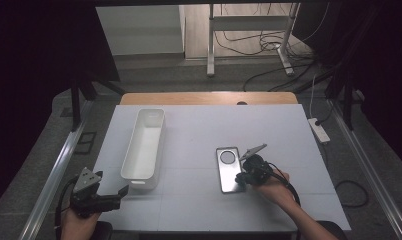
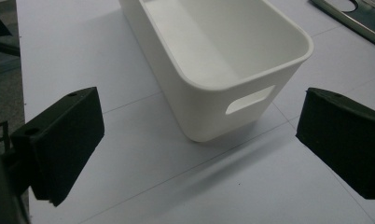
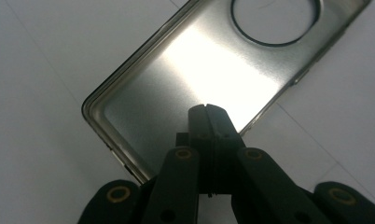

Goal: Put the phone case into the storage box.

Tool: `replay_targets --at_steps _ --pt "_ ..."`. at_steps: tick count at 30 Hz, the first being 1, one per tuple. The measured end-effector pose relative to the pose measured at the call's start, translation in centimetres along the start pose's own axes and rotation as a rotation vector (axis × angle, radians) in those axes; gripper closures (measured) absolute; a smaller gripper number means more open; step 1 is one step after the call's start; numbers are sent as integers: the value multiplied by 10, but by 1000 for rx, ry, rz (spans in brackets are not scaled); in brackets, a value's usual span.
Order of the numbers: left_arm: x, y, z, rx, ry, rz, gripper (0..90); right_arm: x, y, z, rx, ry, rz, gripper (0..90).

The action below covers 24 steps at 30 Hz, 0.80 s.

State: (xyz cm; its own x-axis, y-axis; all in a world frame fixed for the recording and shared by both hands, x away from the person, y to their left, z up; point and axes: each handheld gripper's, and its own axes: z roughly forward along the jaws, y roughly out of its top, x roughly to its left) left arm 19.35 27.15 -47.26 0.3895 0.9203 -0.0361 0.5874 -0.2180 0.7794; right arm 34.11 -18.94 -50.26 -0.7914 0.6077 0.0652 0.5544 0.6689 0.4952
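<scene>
A silver metal phone-case shell (image 1: 228,169) with a round cut-out (image 3: 275,18) lies flat on the white table, right of centre. My right gripper (image 1: 241,179) is shut, with nothing between its jaws. In the right gripper view its tips (image 3: 207,108) rest over the shiny inside of the shell (image 3: 209,60), near its lower edge; whether they touch it I cannot tell. A long white plastic bin (image 1: 144,142) stands empty at the left. My left gripper (image 1: 116,192) is open just before the bin's near end (image 2: 232,88), one jaw on each side of the handle slot.
The white table (image 1: 289,130) ends in a wooden strip (image 1: 209,98) at the far side. A power strip (image 1: 319,130) and cables lie on the floor to the right. Metal rails run along both sides of the table.
</scene>
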Motion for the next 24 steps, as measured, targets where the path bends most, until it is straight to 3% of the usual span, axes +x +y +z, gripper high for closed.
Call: replay_targets --at_steps 14,19,24 --pt "-1 0 1 4 -2 11 17 -27 -5 -6 -14 -56 68 895" --pt "-1 0 0 4 -3 10 17 -26 -5 -5 -3 -52 65 883" --pt "-1 0 1 5 -1 12 17 -23 -2 -14 -56 -33 75 816"
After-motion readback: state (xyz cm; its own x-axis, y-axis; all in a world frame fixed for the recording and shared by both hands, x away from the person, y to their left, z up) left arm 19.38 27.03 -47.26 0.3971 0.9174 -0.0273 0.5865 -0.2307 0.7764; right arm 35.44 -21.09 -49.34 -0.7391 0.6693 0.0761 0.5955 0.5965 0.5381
